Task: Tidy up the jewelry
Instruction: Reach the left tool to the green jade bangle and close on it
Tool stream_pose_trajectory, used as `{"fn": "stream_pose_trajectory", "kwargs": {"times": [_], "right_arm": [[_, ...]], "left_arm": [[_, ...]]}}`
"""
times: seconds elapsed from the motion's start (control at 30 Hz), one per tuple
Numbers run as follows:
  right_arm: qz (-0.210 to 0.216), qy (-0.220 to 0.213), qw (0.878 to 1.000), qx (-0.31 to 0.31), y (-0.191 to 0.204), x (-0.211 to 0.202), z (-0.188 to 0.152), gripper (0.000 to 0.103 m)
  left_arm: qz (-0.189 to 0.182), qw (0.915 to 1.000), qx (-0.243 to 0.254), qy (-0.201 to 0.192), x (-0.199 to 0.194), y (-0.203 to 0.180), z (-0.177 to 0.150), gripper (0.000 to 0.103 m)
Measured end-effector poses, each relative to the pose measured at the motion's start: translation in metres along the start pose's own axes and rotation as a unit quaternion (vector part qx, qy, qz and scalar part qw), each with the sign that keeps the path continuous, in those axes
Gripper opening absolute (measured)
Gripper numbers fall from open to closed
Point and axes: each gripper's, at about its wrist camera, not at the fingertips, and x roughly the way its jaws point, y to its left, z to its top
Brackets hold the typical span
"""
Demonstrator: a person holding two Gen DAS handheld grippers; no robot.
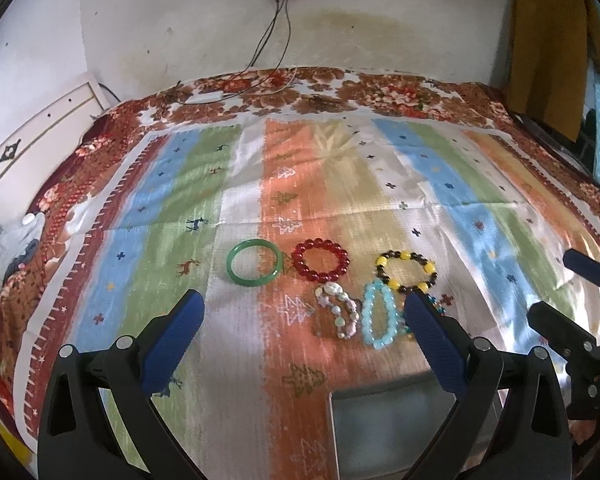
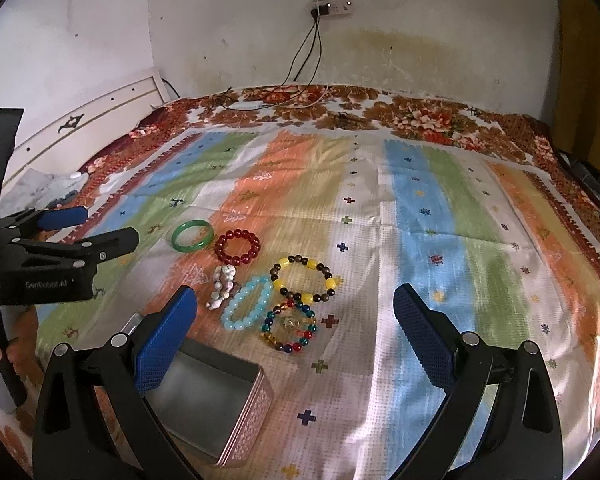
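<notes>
Left gripper (image 1: 304,312): held wide apart, nothing between the blue pads; it is poised above the bedspread, nearer the camera than the bracelets. It is also seen from the side at the left edge of the right wrist view.
Green bangle (image 2: 192,236): leftmost piece, laid flat on the striped bedspread (image 2: 440,240).
Red bead bracelet (image 2: 237,247): just beside the bangle on its right; whether the two touch cannot be told.
Pale stone bracelet (image 2: 222,286): below the red one, bunched and folded on itself.
Light blue bead bracelet (image 2: 247,302): just right of the pale one, lying as a narrow oval.
Yellow-and-dark bead bracelet (image 2: 304,279): right of the blue one, open in a round loop.
Multicolour bead bracelet (image 2: 290,330): below the yellow-and-dark one, their beads apparently touching; mostly hidden behind a pad in the left wrist view.
Tin box (image 2: 220,404): open and apparently empty, patterned sides, set on the bed near the camera, below the cluster; partly covered by a pad.
Right gripper (image 2: 296,316): spread wide, empty, aimed toward the right part of the cluster.
Step in hand: judged as the very start; all six pieces are outside the box and none is gripped.
Next move: one bracelet is to be chosen, probably a near one; the pads are to be lowered astride a single strand of beads and closed without neighbouring pieces being caught, then carried over the box opening.
</notes>
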Motion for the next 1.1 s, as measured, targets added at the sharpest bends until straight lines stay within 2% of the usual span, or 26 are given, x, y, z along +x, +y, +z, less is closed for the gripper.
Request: {"fn": "stream_pose_trajectory", "kwargs": {"times": [0.3,0.73,0.87,1.1], "right_arm": [[0.01,0.029,0.999,0.018,-0.011,0.023,0.01,0.099],[-0.007,0.056,0.998,0.015,-0.016,0.051,0.021,0.099],[-0.017,0.065,0.998,0.005,-0.016,0.059,0.025,0.099],[-0.014,0.096,0.995,0.029,-0.028,0.083,0.031,0.099]], "left_arm": [[0.011,0.9998,-0.015,0.009,0.021,0.015,0.017,0.098],[0.018,0.9986,-0.034,0.037,0.054,0.033,0.032,0.098],[0.019,0.997,-0.047,0.058,0.071,0.042,0.034,0.098],[0.032,0.9939,-0.051,0.092,0.099,0.053,0.036,0.098]]}}
